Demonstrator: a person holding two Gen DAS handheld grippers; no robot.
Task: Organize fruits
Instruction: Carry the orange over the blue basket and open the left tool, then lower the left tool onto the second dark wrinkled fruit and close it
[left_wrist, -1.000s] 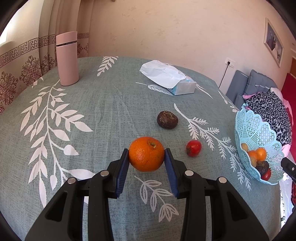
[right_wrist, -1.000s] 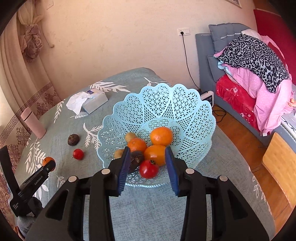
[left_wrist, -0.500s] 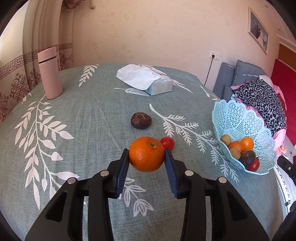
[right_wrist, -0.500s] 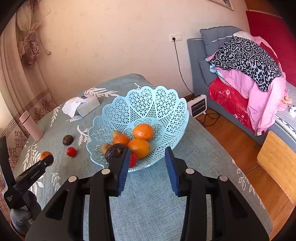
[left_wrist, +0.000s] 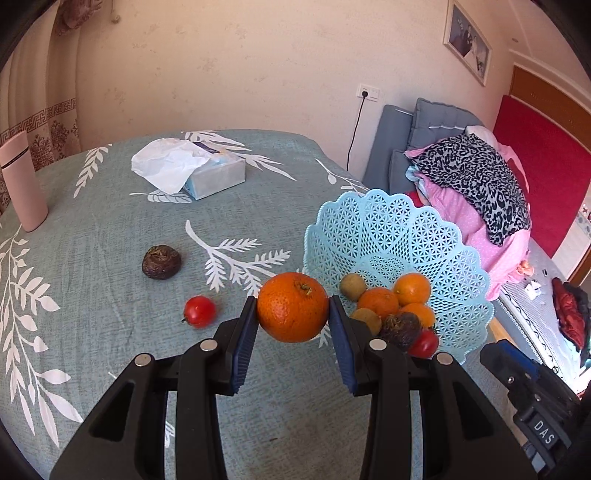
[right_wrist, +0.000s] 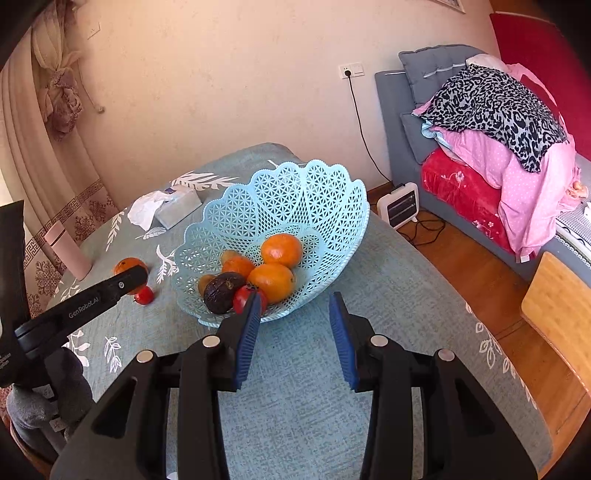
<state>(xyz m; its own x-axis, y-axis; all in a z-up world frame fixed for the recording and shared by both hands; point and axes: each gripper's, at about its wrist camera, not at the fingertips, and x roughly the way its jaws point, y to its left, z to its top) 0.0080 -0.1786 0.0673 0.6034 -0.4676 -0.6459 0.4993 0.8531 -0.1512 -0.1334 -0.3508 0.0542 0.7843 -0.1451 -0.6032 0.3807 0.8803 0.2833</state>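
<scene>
My left gripper (left_wrist: 292, 314) is shut on a large orange (left_wrist: 292, 307) and holds it above the table, just left of the light blue lattice basket (left_wrist: 399, 236). The basket holds several oranges, small brownish fruits, a dark avocado (right_wrist: 221, 291) and a red tomato (right_wrist: 246, 297). On the cloth lie a dark brown fruit (left_wrist: 161, 262) and a red tomato (left_wrist: 199, 311). My right gripper (right_wrist: 295, 321) is open and empty, low over the cloth in front of the basket (right_wrist: 317, 199). The left gripper with its orange (right_wrist: 127, 266) shows at the left of the right wrist view.
A tissue box (left_wrist: 207, 173) lies at the back of the table. A pink flask (left_wrist: 23, 184) stands at the far left. A bed with piled clothes (right_wrist: 491, 114) and a small white heater (right_wrist: 400, 205) are beyond the table's right edge.
My left gripper has carried the orange right, close to the basket. My right gripper has drawn back from the basket, which now lies farther ahead.
</scene>
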